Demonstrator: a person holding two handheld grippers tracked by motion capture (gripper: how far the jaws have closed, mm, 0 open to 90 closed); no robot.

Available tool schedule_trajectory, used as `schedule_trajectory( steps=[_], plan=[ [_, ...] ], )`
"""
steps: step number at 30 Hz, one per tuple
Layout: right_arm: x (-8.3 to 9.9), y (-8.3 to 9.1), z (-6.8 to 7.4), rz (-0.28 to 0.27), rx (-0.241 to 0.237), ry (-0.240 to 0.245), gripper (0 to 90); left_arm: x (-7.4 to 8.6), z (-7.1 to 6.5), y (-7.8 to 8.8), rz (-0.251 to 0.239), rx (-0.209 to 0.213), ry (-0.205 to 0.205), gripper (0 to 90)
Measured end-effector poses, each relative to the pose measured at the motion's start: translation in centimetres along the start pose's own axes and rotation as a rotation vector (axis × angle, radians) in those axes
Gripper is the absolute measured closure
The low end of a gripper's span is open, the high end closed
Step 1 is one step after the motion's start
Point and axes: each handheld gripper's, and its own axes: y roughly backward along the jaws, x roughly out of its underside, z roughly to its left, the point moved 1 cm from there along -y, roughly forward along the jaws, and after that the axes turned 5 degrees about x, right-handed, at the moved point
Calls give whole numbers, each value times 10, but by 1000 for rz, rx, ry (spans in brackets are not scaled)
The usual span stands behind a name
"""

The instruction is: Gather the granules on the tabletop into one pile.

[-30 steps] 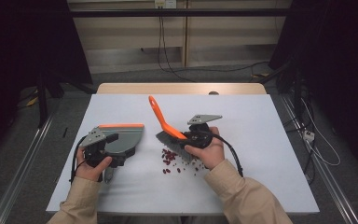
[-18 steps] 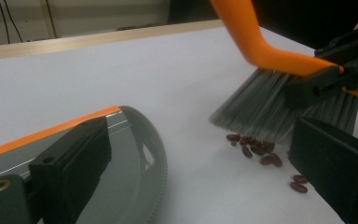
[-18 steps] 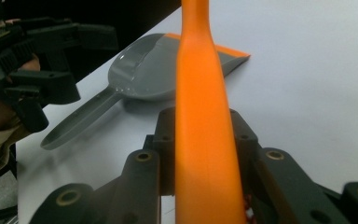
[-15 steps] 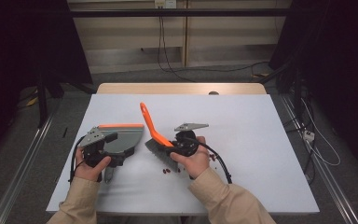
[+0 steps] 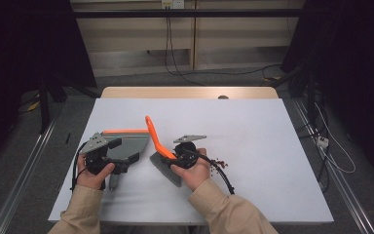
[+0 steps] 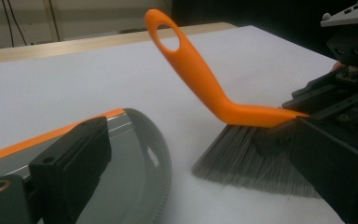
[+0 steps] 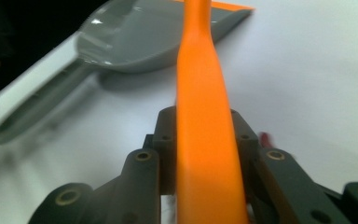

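A grey dustpan (image 5: 131, 145) with an orange edge lies flat on the white table (image 5: 253, 126), its handle toward the person. My left gripper (image 5: 111, 157) rests at its left side. In the left gripper view the dustpan (image 6: 135, 163) runs under the left of two jaws that stand wide apart, with nothing spanning them. My right gripper (image 5: 175, 155) is shut on the orange-handled brush (image 5: 153, 134), whose grey bristles (image 5: 165, 169) touch the table just right of the dustpan. The right gripper view shows the jaws clamping the brush handle (image 7: 203, 93), with the dustpan (image 7: 140, 42) beyond.
Several small dark red bits (image 5: 217, 161) lie on the table right of the right hand, beside the right gripper's cable (image 5: 221, 175). A wooden strip (image 5: 190, 92) borders the table's far edge. The table's right half and far part hold nothing else.
My right gripper has carried the brush leftward to the dustpan's side, leaving red bits behind on its right. The left gripper and the dustpan have stayed put.
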Motion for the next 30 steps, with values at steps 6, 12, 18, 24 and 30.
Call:
schedule_trajectory(
  steps=[6,12,18,24,30],
  plan=[
    [1,9,-17,-2,45,-28,706,-1,-1,1,-1,0,-4,56],
    [4,19,-32,-6,68,-63,704,0,-1,0,1,1,-6,57],
    [9,27,-44,-16,86,-91,702,0,-2,-1,4,0,-11,57],
    [12,34,-51,-19,93,-110,700,0,-3,-2,6,0,-9,56],
    [13,40,-59,-16,104,-124,701,0,-3,-2,10,0,-12,57]
  ],
)
